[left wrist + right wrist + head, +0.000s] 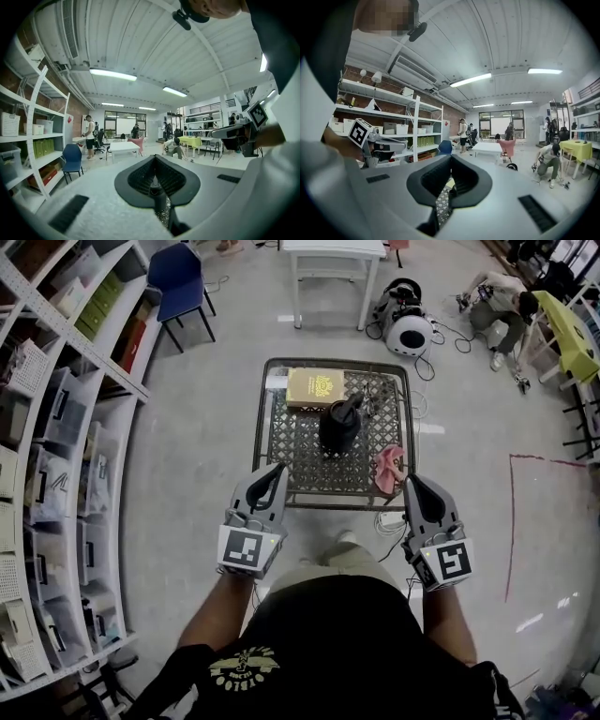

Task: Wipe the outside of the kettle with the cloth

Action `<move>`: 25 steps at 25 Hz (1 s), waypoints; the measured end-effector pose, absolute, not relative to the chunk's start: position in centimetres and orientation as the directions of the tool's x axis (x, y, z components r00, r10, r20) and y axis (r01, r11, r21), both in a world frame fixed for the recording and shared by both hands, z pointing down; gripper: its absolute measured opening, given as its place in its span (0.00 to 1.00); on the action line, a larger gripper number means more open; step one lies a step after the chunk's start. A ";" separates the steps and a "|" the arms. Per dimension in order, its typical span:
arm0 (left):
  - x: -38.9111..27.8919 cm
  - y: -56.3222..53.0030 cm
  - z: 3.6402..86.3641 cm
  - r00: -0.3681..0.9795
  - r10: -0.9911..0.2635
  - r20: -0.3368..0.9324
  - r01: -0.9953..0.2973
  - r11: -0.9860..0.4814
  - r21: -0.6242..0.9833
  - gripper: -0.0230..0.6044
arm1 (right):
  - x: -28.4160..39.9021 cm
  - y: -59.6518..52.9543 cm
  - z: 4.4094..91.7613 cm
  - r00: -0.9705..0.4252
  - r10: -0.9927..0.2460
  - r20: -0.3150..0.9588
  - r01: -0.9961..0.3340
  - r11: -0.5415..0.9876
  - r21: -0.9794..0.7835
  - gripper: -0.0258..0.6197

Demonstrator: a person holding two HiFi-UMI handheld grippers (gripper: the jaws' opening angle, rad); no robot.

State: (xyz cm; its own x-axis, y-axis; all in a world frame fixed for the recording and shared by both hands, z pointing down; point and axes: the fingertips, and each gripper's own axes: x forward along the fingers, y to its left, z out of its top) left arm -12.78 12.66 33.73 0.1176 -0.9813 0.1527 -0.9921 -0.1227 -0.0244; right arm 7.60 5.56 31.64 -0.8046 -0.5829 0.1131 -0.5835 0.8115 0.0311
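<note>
Head view looks steeply down on a mesh table (305, 463), frame centre. Both gripper views look level across the room, sharing a white table (123, 146).

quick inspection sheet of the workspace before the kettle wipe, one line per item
surface: small metal mesh table on a pale floor
job's things: black kettle upright near the table's middle; pink cloth bunched at the front right edge, apart from the kettle
clutter: tan box at the back of the table, behind the kettle
grippers: left gripper and right gripper both shut, empty, near the table's front corners
cables: white cable on the floor by the front right corner; black cables beside a round white device
surroundings: shelving at left; blue chair; white table; crouched person far right
</note>
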 end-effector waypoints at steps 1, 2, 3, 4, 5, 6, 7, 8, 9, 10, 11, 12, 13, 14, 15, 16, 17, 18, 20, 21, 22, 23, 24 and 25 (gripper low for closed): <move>-12.6 12.0 33.8 0.114 -0.981 0.155 -0.992 -0.120 -0.029 0.05 | 7.7 4.9 31.7 -0.808 -0.579 0.110 -0.579 0.815 0.031 0.06; -12.5 11.4 33.8 0.109 -0.981 0.158 -0.993 -0.116 -0.034 0.05 | 7.7 4.2 31.7 -0.812 -0.574 0.106 -0.574 0.818 0.033 0.06; -12.3 10.8 33.8 0.104 -0.981 0.161 -0.993 -0.111 -0.038 0.05 | 7.8 3.6 31.8 -0.815 -0.570 0.103 -0.569 0.821 0.035 0.06; -12.2 10.1 33.8 0.098 -0.982 0.164 -0.993 -0.106 -0.041 0.05 | 7.9 3.0 31.8 -0.819 -0.565 0.101 -0.565 0.824 0.036 0.06; -12.0 9.5 33.7 0.093 -0.982 0.166 -0.994 -0.101 -0.043 0.05 | 8.1 2.2 31.8 -0.822 -0.561 0.099 -0.561 0.827 0.034 0.06; -11.9 8.8 33.6 0.088 -0.982 0.167 -0.994 -0.097 -0.045 0.05 | 8.2 1.5 31.8 -0.824 -0.557 0.098 -0.557 0.830 0.030 0.06; -11.7 8.1 33.5 0.084 -0.982 0.168 -0.995 -0.093 -0.047 0.04 | 8.4 0.7 31.8 -0.827 -0.554 0.096 -0.554 0.832 0.025 0.06; -11.4 7.5 33.4 0.079 -0.982 0.169 -0.995 -0.089 -0.049 0.05 | 8.5 -0.1 31.7 -0.830 -0.550 0.093 -0.551 0.834 0.021 0.06; -11.1 6.9 33.3 0.075 -0.982 0.171 -0.995 -0.085 -0.051 0.05 | 8.7 -0.7 31.7 -0.833 -0.546 0.091 -0.547 0.837 0.018 0.06; -10.9 6.4 33.2 0.069 -0.982 0.173 -0.995 -0.080 -0.055 0.05 | 8.9 -1.4 31.7 -0.836 -0.541 0.090 -0.542 0.840 0.016 0.06; -10.6 5.8 33.2 0.063 -0.983 0.174 -0.995 -0.075 -0.059 0.05 | 9.1 -2.1 31.7 -0.840 -0.536 0.087 -0.537 0.843 0.014 0.06; -10.4 5.3 33.1 0.057 -0.983 0.173 -0.996 -0.069 -0.064 0.05 | 9.2 -2.7 31.7 -0.843 -0.531 0.083 -0.532 0.847 0.011 0.06; -10.2 4.8 33.0 0.050 -0.984 0.172 -0.996 -0.063 -0.069 0.04 | 9.4 -3.3 31.6 -0.847 -0.526 0.078 -0.527 0.850 0.008 0.06; -10.1 4.4 32.9 0.042 -0.984 0.171 -0.996 -0.056 -0.074 0.05 | 9.6 -3.8 31.6 -0.850 -0.521 0.074 -0.522 0.853 0.008 0.06; -9.9 4.0 32.8 0.034 -0.984 0.172 -0.996 -0.048 -0.077 0.05 | 9.9 -4.3 31.7 -0.852 -0.519 0.073 -0.520 0.854 0.010 0.06; -9.9 3.6 32.9 0.026 -0.984 0.176 -0.996 -0.040 -0.080 0.05 | 10.2 -4.8 31.9 -0.852 -0.519 0.074 -0.520 0.854 0.009 0.06; -9.8 3.3 33.0 0.022 -0.983 0.181 -0.996 -0.037 -0.080 0.05 | 10.4 -5.3 32.2 -0.850 -0.521 0.077 -0.523 0.853 0.004 0.06; -9.7 3.0 33.1 0.024 -0.983 0.184 -0.996 -0.039 -0.077 0.05 | 10.6 -5.7 32.5 -0.848 -0.525 0.079 -0.527 0.850 -0.005 0.06; -9.5 2.8 33.3 0.032 -0.982 0.187 -0.996 -0.047 -0.076 0.05 | 10.7 -6.1 32.9 -0.846 -0.527 0.080 -0.530 0.847 -0.023 0.06; -9.5 2.7 33.3 0.033 -0.981 0.190 -0.996 -0.049 -0.078 0.05 | 10.7 -6.1 33.2 -0.846 -0.526 0.083 -0.530 0.848 -0.027 0.06; -9.7 2.6 33.4 0.031 -0.980 0.196 -0.996 -0.048 -0.081 0.05 | 10.6 -6.1 33.4 -0.846 -0.525 0.089 -0.529 0.848 -0.028 0.06; -10.1 2.5 33.5 0.026 -0.978 0.205 -0.996 -0.043 -0.081 0.05 | 10.4 -6.2 33.6 -0.846 -0.525 0.094 -0.530 0.848 -0.029 0.06; -10.5 2.3 33.6 0.020 -0.976 0.216 -0.996 -0.039 -0.082 0.05 | 10.2 -6.3 33.7 -0.845 -0.526 0.099 -0.531 0.847 -0.031 0.06; -10.8 2.1 33.6 0.021 -0.975 0.223 -0.996 -0.040 -0.083 0.05 | 9.9 -6.5 33.8 -0.842 -0.530 0.101 -0.536 0.844 -0.033 0.06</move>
